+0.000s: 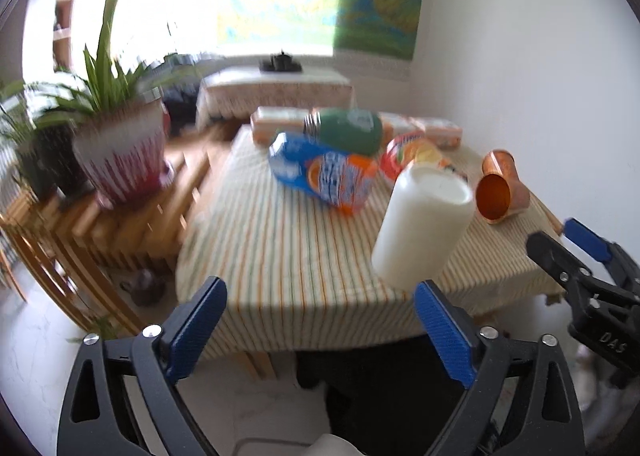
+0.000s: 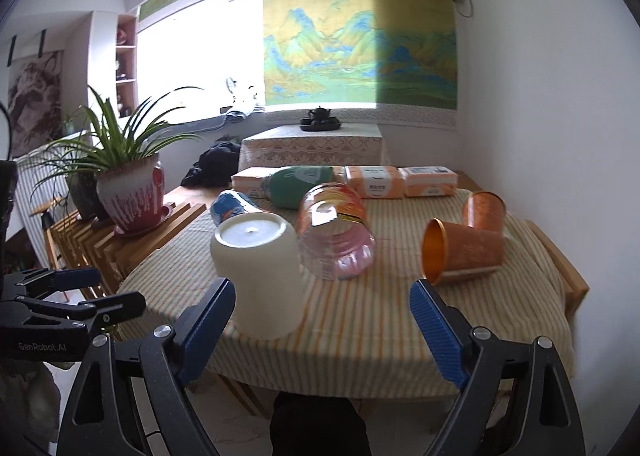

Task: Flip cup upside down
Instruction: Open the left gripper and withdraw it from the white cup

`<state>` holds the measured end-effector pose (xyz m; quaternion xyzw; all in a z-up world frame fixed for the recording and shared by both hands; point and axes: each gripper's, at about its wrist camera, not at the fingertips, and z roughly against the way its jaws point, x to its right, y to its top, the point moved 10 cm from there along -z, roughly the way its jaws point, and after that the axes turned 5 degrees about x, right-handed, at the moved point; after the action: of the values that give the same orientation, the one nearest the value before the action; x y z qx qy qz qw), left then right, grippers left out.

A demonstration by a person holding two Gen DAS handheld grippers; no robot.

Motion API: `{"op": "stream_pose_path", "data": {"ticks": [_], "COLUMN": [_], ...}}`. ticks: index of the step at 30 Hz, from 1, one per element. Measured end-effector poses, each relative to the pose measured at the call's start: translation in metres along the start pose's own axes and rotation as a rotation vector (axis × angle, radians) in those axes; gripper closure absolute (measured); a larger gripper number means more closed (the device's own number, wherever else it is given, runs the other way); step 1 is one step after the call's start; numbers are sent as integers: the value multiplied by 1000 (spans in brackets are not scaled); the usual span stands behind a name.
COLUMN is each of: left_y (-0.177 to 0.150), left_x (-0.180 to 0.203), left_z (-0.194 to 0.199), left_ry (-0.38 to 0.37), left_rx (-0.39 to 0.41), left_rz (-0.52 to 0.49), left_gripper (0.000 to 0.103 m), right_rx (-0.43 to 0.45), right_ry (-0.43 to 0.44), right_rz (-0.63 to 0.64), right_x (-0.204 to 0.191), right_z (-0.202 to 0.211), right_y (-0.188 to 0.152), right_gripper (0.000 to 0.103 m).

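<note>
Both tools, left tool (image 1: 320, 330) and right tool (image 2: 322, 330), are held wide; white cup (image 2: 260, 276) is seen inverted at 11 o'clock on the tabletop (image 2: 360, 336).

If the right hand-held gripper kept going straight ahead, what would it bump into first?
Probably the striped tablecloth, then the clear pink-tinted glass jar lying on its side. The right hand-held gripper is open, and the white cup sits just left of its line. Depth is hard to judge.

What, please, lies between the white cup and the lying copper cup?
In the right wrist view, a clear pink-tinted jar on its side lies between the white cup and the copper cup.
</note>
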<state>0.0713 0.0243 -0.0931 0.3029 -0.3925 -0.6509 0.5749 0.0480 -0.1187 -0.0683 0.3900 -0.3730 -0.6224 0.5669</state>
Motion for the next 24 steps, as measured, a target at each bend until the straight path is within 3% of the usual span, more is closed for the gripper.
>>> {"op": "stream_pose_path", "data": {"ticks": [4, 8, 14, 24], "left_y": [16, 26, 32, 34], "left_x": [14, 21, 29, 31], "left_z": [22, 38, 50, 52], "left_ry": [61, 101, 132, 132], "left_rx": [125, 191, 222, 232], "left_rz": [-42, -49, -76, -74], "left_gripper": [1, 1, 1, 1], "right_rx": [27, 42, 85, 117], "right_ry": [-50, -78, -116, -148], "right_rz": [-22, -39, -70, -56], "right_x": [13, 22, 35, 39], "right_z": [16, 26, 38, 47], "right_y": [5, 8, 13, 16], "right_gripper": [16, 16, 9, 6]}}
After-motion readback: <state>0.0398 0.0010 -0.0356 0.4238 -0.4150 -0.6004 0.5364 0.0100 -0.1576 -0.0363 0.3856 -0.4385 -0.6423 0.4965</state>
